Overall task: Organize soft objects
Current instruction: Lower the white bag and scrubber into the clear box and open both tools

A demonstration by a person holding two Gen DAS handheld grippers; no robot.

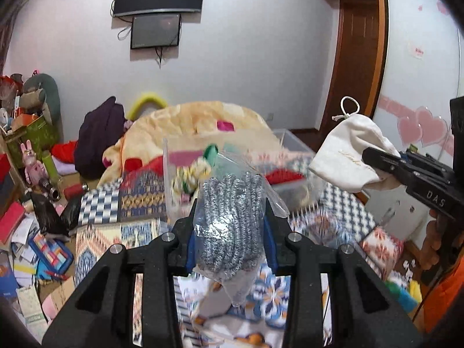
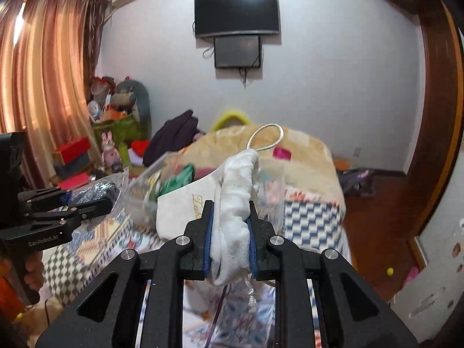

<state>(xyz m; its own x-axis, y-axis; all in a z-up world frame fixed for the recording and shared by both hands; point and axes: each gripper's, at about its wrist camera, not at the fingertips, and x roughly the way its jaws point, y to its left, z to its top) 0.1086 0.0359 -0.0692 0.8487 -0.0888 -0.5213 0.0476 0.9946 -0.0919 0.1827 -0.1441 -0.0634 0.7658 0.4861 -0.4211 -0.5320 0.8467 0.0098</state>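
Observation:
My left gripper point(image 1: 230, 217) is shut on a clear plastic bag of grey-and-white knit gloves point(image 1: 232, 220), held above the bed. It shows at the left of the right wrist view point(image 2: 95, 203). My right gripper point(image 2: 232, 220) is shut on a white drawstring pouch point(image 2: 235, 197) with gold lettering and a cord loop, also held in the air. In the left wrist view that pouch point(image 1: 348, 150) hangs from the right gripper point(image 1: 374, 156) at the right. A clear bag of colourful soft items point(image 1: 191, 174) is blurred behind the gloves.
The bed has a patterned quilt point(image 1: 139, 232) and a beige blanket heap point(image 1: 203, 121) with a purple garment point(image 1: 98, 139). A clear plastic bin point(image 1: 293, 142) sits behind. Clutter of boxes, papers and plush toys point(image 1: 32, 156) fills the left floor. A wooden door frame point(image 2: 435, 116) stands right.

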